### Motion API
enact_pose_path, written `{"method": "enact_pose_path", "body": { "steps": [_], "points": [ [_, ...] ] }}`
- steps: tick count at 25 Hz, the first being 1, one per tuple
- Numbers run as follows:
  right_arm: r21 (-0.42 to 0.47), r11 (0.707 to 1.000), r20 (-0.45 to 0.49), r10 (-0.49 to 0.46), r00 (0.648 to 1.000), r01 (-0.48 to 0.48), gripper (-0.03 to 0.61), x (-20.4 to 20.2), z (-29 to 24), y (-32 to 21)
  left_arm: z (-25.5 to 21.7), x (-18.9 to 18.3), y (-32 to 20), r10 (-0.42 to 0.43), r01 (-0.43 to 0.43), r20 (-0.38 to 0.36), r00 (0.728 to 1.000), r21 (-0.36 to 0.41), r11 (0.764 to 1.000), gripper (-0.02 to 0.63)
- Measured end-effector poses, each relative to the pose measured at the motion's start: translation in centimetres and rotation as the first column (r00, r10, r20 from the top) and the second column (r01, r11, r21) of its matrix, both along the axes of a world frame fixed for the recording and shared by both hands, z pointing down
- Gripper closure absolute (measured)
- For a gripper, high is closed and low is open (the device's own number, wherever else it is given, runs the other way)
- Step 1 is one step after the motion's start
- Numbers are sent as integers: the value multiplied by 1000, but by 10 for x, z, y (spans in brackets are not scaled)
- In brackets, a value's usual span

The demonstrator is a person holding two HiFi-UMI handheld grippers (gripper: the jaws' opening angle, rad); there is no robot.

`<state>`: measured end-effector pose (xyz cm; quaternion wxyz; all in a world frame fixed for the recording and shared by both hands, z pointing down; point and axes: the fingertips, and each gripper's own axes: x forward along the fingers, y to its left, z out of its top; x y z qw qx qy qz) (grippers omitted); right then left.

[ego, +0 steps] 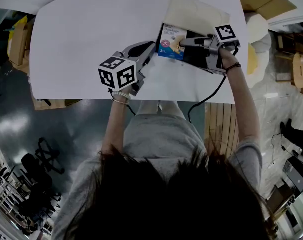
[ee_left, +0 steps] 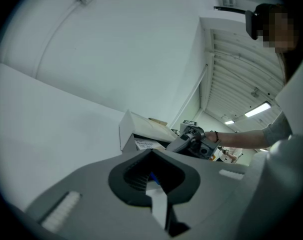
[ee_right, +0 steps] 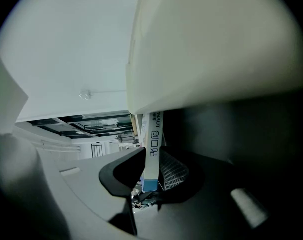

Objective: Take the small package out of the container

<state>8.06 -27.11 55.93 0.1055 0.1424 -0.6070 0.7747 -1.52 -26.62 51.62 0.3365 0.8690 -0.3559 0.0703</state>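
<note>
An open box-shaped container [ego: 197, 59] with a cream lid [ego: 191, 9] raised behind it stands at the right of the white table [ego: 81, 44]. The small package [ego: 171, 41], blue and white, lies at its left side. My right gripper [ego: 183, 43] reaches into it from the right. In the right gripper view the package's thin edge [ee_right: 152, 149] stands upright between the jaws of the right gripper [ee_right: 151, 176], which press on it under the lid [ee_right: 216, 49]. My left gripper [ego: 150, 48] rests just left of the container, open and holding nothing; its view shows the container [ee_left: 129, 131].
The table's near edge [ego: 141, 100] runs right in front of the person. A black cable [ego: 206, 98] hangs from the right gripper over that edge. Cardboard boxes sit on the floor at left [ego: 19, 39] and at upper right [ego: 264, 1].
</note>
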Motion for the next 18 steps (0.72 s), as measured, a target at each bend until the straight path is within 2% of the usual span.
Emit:
{"method": "enact_pose_path", "body": {
  "steps": [18],
  "points": [
    [22, 997, -18, -77, 997, 78, 476, 5, -11, 23, -12, 4, 7, 20, -20, -6, 1000, 29, 999, 624]
  ]
}}
